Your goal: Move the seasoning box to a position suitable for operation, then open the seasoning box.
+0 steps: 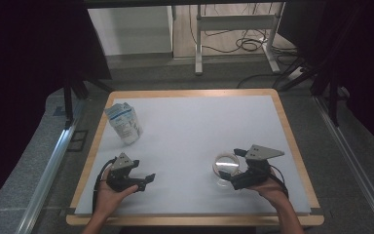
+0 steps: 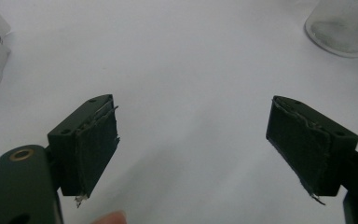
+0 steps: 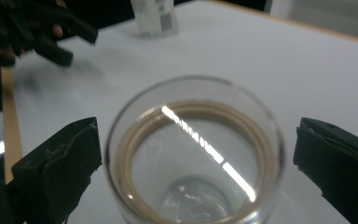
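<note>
The person's hands enter at the near edge of the table (image 1: 195, 92), a broad wooden-rimmed top under a pale sheet, and everything else sits on that sheet; the bare expanse in the middle leaves room to work between the two tools.

Next in size come the tools themselves; the left gripper (image 1: 146, 179) rests low near the front left corner, its jaws spread wide with nothing between them, pointing across the sheet toward the glass as though waiting its turn; in the left gripper view the pads (image 2: 95, 149) show frayed edges and only white surface lies beyond them.

The right gripper (image 1: 230, 168) sits at the front right, its grey three-cornered plate on top; its jaws stand apart on either side of the glass (image 1: 225, 168), and in the right gripper view a gap shows between each pad and the wall, so I judge it brackets the glass without pressing; the straddle looks like the set-up for a grasp around the middle.

The pouch (image 1: 123, 123), a white-and-blue packet, stands tilted at the far left, well apart from both tools, presumably parked until needed.

The glass is clear, upright and apparently empty, a pale ring showing through its wall.
</note>
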{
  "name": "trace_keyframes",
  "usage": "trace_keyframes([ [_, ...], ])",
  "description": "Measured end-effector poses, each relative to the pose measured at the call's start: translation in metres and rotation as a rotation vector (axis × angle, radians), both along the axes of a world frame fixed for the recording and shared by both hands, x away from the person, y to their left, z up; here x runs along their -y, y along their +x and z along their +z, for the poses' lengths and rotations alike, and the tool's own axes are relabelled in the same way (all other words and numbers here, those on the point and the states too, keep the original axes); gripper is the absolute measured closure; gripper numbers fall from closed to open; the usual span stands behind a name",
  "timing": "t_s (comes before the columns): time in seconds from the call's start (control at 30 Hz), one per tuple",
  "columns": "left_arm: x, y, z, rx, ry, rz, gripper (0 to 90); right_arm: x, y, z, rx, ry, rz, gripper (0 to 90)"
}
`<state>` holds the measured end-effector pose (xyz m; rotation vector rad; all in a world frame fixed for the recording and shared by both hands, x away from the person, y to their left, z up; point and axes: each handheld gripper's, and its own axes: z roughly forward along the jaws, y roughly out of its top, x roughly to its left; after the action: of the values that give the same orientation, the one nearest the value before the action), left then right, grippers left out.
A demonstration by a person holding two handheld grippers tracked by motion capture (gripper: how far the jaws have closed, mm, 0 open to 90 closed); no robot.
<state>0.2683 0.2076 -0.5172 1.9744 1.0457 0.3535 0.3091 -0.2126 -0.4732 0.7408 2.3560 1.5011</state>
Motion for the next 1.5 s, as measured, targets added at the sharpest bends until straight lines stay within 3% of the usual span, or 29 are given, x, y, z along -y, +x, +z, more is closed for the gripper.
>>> trace_keyframes([
  [0.13, 0.000, -0.001, 0.001, 0.005, 0.001, -0.002, 16.7, 0.016, -0.010, 0.011, 0.023, 0.085, -0.056, 4.7],
  [0.3, 0.000, -0.002, 0.002, 0.004, -0.006, 0.006, 16.7, 0.033, -0.021, 0.016, 0.049, 0.115, -0.147, 14.2],
  [0.4, -0.001, -0.002, 0.002, 0.002, -0.005, 0.008, 16.7, 0.039, -0.029, 0.016, 0.059, 0.111, -0.210, 28.9],
  [0.5, 0.000, -0.002, 0.001, 0.003, -0.004, 0.010, 16.5, 0.044, -0.035, 0.015, 0.040, 0.105, -0.294, 45.4],
  [0.6, 0.002, -0.003, 0.002, 0.005, -0.003, 0.008, 16.4, 0.046, -0.038, 0.015, 0.036, 0.079, -0.307, 59.7],
  [0.73, 0.003, -0.004, 0.003, 0.009, -0.004, 0.003, 16.4, 0.049, -0.046, 0.017, 0.034, 0.088, -0.321, 79.2],
  [0.83, 0.003, -0.004, 0.003, 0.009, -0.005, 0.004, 16.5, 0.050, -0.055, 0.022, 0.048, 0.098, -0.298, 88.2],
  [1.17, 0.009, -0.006, 0.005, 0.015, -0.019, -0.005, 17.0, 0.040, -0.074, 0.026, 0.045, 0.041, -0.254, 90.0],
  [1.5, 0.012, -0.005, 0.004, 0.006, -0.017, -0.013, 17.0, 0.027, -0.062, 0.014, 0.021, 0.014, -0.253, 90.0],
])
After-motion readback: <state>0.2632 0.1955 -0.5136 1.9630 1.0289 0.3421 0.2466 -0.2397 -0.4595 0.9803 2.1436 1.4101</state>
